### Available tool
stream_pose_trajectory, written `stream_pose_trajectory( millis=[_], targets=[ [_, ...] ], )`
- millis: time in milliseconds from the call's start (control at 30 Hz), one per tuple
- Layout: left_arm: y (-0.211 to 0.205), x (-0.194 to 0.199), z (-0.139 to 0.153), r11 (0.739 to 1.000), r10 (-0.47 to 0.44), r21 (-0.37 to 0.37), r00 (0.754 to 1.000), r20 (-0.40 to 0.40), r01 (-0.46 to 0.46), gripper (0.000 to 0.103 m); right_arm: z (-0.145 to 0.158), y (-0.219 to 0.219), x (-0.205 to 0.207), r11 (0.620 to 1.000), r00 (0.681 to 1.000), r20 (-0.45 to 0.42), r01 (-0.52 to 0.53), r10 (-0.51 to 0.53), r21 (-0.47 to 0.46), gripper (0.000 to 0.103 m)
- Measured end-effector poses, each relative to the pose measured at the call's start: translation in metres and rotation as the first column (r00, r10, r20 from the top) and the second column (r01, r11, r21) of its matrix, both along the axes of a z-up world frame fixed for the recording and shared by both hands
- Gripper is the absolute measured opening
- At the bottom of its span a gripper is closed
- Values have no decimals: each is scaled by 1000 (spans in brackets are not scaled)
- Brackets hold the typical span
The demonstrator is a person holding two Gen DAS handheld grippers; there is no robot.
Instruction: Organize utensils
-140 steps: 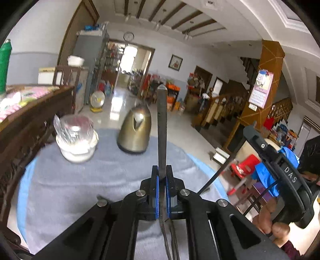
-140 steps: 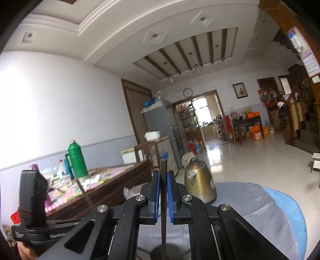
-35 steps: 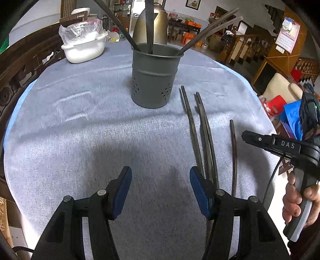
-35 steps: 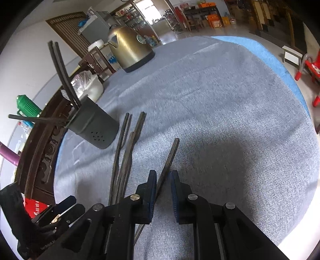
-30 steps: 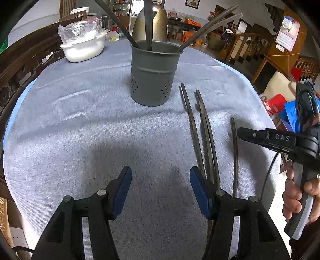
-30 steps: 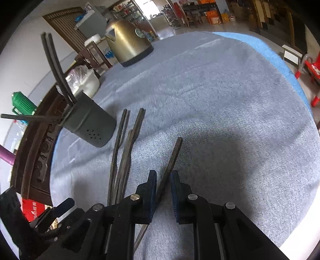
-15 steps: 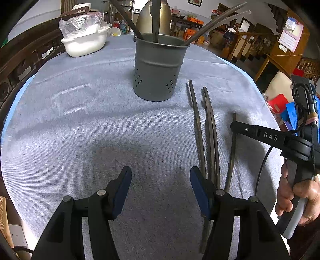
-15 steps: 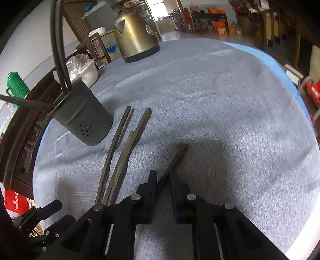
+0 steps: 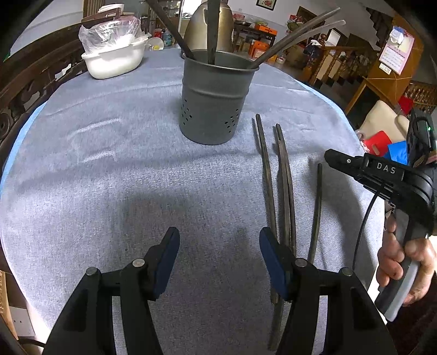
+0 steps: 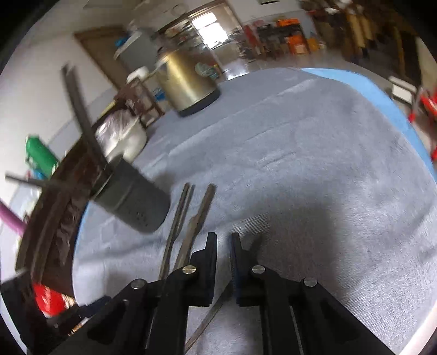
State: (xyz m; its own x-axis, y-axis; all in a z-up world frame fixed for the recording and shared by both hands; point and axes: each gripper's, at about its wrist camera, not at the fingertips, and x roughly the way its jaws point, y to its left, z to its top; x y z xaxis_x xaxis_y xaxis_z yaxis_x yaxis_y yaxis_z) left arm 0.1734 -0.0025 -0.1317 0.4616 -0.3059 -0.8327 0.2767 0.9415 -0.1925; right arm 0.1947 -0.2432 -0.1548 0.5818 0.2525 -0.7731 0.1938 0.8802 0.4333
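A grey perforated utensil holder (image 9: 215, 103) stands on the grey tablecloth with several dark utensils upright in it. Three dark utensils (image 9: 284, 174) lie side by side to its right, a fourth (image 9: 316, 207) a little further right. My left gripper (image 9: 218, 245) is open and empty, low over the cloth, its right finger above the lying utensils. My right gripper (image 10: 223, 243) hangs over the fourth utensil (image 10: 210, 316), jaws nearly closed around its handle; the view is blurred. The holder (image 10: 133, 202) sits to its left.
A white bowl (image 9: 114, 60) under plastic wrap and a brass kettle (image 9: 210, 24) stand at the back of the table. A dark carved wooden bench (image 9: 30, 82) runs along the left edge. The table's right edge (image 9: 341, 114) drops to the room floor.
My right gripper has tilted up and lifted; the utensil's far end, seen ahead of the jaws before, no longer shows. My left gripper has moved slightly closer to the holder, still open.
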Motion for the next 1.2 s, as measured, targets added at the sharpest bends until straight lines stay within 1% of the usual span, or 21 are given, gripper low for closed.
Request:
stream_pose_trajectory(
  millis=[133, 200, 267, 300, 333, 367, 400, 433, 500, 600, 700, 767, 800, 933, 1000, 1067, 1200],
  targets=[
    [-10, 5, 4, 1000, -28, 4, 1000, 3, 28, 62, -8, -17, -3, 999, 999, 45, 28, -29, 16, 12],
    [-17, 8, 8, 999, -53, 2, 998, 18, 53, 62, -16, -24, -4, 998, 998, 57, 39, -42, 52, 12],
    [-25, 11, 12, 997, -81, 5, 996, 38, 81, 62, -27, -32, -4, 993, 996, 65, 54, -61, 106, 12],
    [-30, 13, 14, 995, -97, 9, 994, 45, 97, 62, -29, -35, -4, 990, 996, 59, 63, -71, 124, 13],
    [-34, 15, 16, 994, -111, 12, 993, 51, 110, 62, -28, -37, -4, 988, 995, 72, 62, -73, 142, 14],
    [-38, 18, 18, 992, -128, 12, 990, 56, 128, 60, -25, -38, -6, 988, 993, 96, 59, -73, 145, 14],
    [-44, 20, 19, 989, -149, 11, 987, 57, 149, 56, -23, -39, -7, 988, 991, 109, 57, -73, 141, 14],
    [-48, 24, 19, 986, -166, 12, 985, 55, 166, 53, -24, -39, -7, 988, 991, 110, 59, -75, 143, 14],
    [-60, 31, 19, 977, -212, 8, 976, 47, 212, 44, -26, -39, -6, 986, 992, 101, 55, -72, 155, 14],
    [-75, 45, 15, 967, -253, 19, 967, 19, 252, 39, -28, -44, -8, 982, 991, 108, 63, -83, 180, 14],
    [-84, 58, 8, 961, -275, 3, 961, -24, 275, 34, -29, -49, -9, 976, 989, 111, 74, -98, 204, 14],
    [-89, 65, 4, 957, -290, 2, 956, -53, 290, 33, -30, -49, -9, 974, 988, 112, 77, -103, 213, 14],
    [-90, 68, 2, 957, -288, 7, 955, -64, 289, 32, -30, -50, -9, 973, 988, 114, 78, -105, 215, 14],
    [-94, 80, -7, 962, -273, -15, 957, -101, 273, 25, -31, -53, -11, 969, 985, 126, 84, -116, 232, 14],
    [-96, 85, -12, 964, -265, -12, 957, -121, 265, 18, -31, -54, -11, 968, 985, 127, 87, -119, 237, 14],
    [-99, 86, -13, 963, -270, -11, 956, -118, 271, 15, -31, -55, -11, 967, 984, 127, 90, -123, 238, 14],
    [-102, 90, -16, 965, -263, -16, 957, -123, 263, 13, -32, -55, -12, 967, 985, 125, 88, -120, 239, 14]
  ],
)
